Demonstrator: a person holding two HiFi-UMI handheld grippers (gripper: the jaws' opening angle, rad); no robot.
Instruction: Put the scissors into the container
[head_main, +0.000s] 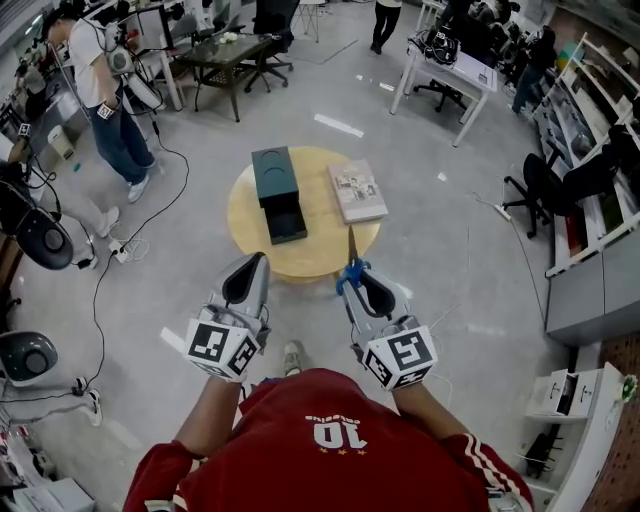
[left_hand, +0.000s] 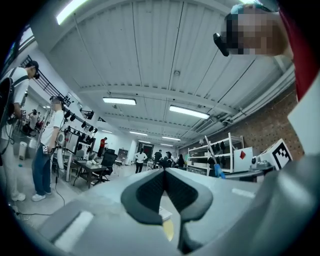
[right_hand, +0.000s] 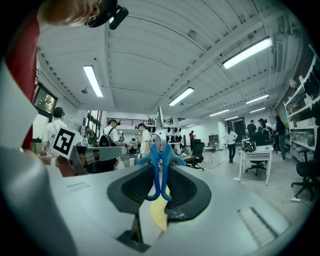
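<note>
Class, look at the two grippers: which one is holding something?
The right gripper: blue-handled scissors are clamped between its fingers. The left gripper has nothing between its fingers.

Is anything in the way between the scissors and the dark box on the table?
No, nothing visible. Only bare table lies between the scissors in the right gripper and the container; the book lies off to the side.

Bright, even light from ceiling tube lamps (right_hand: 249, 52); strong fisheye distortion, dark vignetted corners
</note>
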